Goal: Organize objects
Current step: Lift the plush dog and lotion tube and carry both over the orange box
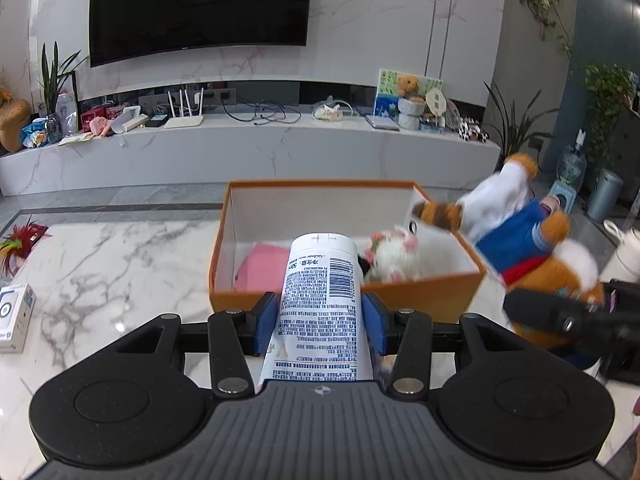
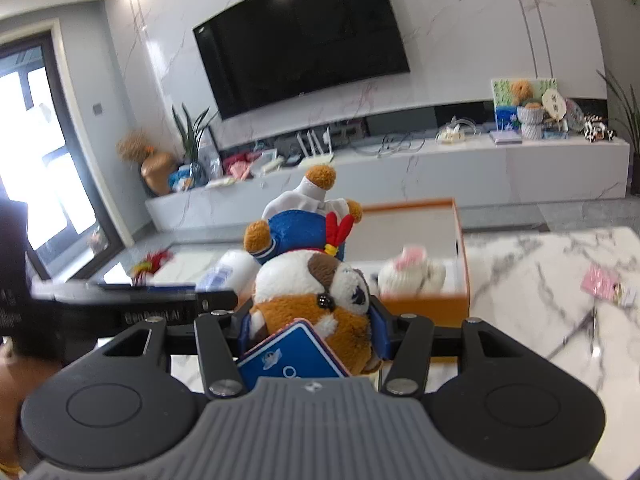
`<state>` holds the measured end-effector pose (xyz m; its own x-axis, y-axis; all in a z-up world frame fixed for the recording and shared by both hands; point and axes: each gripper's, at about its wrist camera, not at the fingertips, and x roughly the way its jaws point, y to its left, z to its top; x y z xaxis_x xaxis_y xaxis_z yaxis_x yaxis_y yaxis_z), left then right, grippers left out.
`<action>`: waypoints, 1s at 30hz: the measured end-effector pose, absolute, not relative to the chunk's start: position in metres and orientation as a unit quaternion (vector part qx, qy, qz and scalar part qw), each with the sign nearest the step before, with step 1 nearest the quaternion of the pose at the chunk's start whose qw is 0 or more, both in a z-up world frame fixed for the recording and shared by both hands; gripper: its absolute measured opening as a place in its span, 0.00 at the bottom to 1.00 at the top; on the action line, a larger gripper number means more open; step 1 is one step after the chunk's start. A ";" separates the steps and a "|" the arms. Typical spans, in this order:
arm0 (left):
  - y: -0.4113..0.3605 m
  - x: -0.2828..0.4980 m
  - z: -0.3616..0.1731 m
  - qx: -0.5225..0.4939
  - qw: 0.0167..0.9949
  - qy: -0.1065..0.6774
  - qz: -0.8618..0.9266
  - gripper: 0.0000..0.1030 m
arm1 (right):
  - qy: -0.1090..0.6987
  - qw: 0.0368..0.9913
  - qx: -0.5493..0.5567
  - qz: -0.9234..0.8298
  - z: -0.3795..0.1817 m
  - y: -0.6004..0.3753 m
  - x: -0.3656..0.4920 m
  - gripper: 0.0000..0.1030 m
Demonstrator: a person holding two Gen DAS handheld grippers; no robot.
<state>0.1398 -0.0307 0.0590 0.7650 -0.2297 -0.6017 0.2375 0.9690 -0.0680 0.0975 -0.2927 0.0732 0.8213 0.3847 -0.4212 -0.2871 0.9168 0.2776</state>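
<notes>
My left gripper (image 1: 319, 322) is shut on a white tube (image 1: 322, 296) with printed text, its cap end pointing toward an open orange box (image 1: 424, 294) on the marble table. Inside the box lie a pink item (image 1: 262, 266) and a small white plush with pink flowers (image 1: 394, 256). My right gripper (image 2: 314, 330) is shut on a brown-and-white plush dog (image 2: 316, 284) in a blue and white outfit, held above the table before the orange box (image 2: 436, 306). The same plush dog (image 1: 528, 240) shows at the right of the left wrist view, with the right gripper (image 1: 576, 322) below it.
A small white box (image 1: 16, 314) and a red feathered item (image 1: 20, 242) lie at the table's left. A pink packet (image 2: 606, 284) lies on the table at the right. A white mug (image 1: 624, 252) stands far right. A cluttered TV console runs behind.
</notes>
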 end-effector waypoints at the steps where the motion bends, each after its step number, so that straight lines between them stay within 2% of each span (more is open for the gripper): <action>1: -0.032 0.145 0.061 0.006 0.940 0.317 -0.124 0.52 | 0.235 0.950 0.105 0.175 0.078 -0.293 0.103 0.54; 8: -0.037 0.189 0.068 0.003 0.946 0.302 -0.118 0.52 | 0.203 0.959 0.121 0.158 0.096 -0.293 0.153 0.54; 20: -0.038 0.258 0.050 -0.020 0.948 0.307 -0.084 0.51 | 0.214 0.955 0.160 0.128 0.069 -0.293 0.230 0.54; 21: -0.038 0.261 0.050 -0.022 0.948 0.306 -0.085 0.16 | 0.214 0.954 0.165 0.128 0.067 -0.294 0.235 0.54; 22: -0.038 0.265 0.049 -0.025 0.946 0.311 -0.087 0.02 | 0.216 0.953 0.169 0.127 0.063 -0.294 0.239 0.54; 30: -0.045 0.284 0.032 -0.034 0.935 0.335 -0.107 0.04 | 0.250 0.943 0.185 0.118 0.036 -0.287 0.267 0.54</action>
